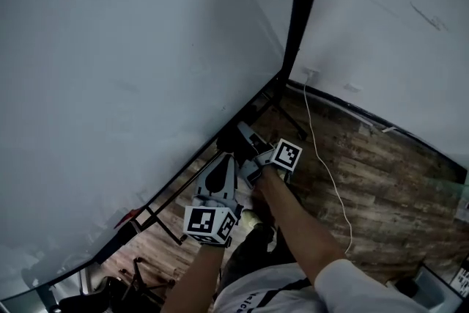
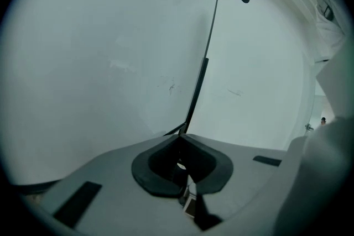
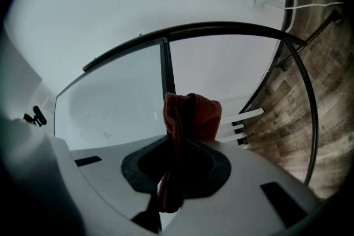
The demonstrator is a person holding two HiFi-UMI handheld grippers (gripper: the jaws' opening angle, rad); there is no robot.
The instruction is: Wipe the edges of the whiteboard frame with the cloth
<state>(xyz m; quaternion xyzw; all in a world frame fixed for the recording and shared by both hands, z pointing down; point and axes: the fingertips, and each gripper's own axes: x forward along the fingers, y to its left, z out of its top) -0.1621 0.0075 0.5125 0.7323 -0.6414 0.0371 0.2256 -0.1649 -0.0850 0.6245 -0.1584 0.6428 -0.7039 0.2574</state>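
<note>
The whiteboard [image 1: 124, 48] fills the left of the head view. Its black frame [image 1: 291, 18] runs down the right side and along the bottom edge [image 1: 187, 174]. My right gripper [image 1: 236, 141] is shut on a red cloth [image 3: 193, 116], which sticks up out of the jaws. It sits close to the board's lower right corner, by the bottom frame edge. In the right gripper view the frame [image 3: 221, 27] shows as a dark curved bar beyond the cloth. Just below and left, my left gripper [image 1: 220, 163] is shut on nothing and points at the frame's side edge [image 2: 199, 80].
A white cable [image 1: 326, 165] runs over the wooden floor from a wall outlet [image 1: 311, 72]. The board's black stand legs [image 1: 157, 220] spread out at the lower left. A white wall [image 1: 388, 18] stands to the right. A person's sleeve [image 2: 332, 14] shows in the left gripper view.
</note>
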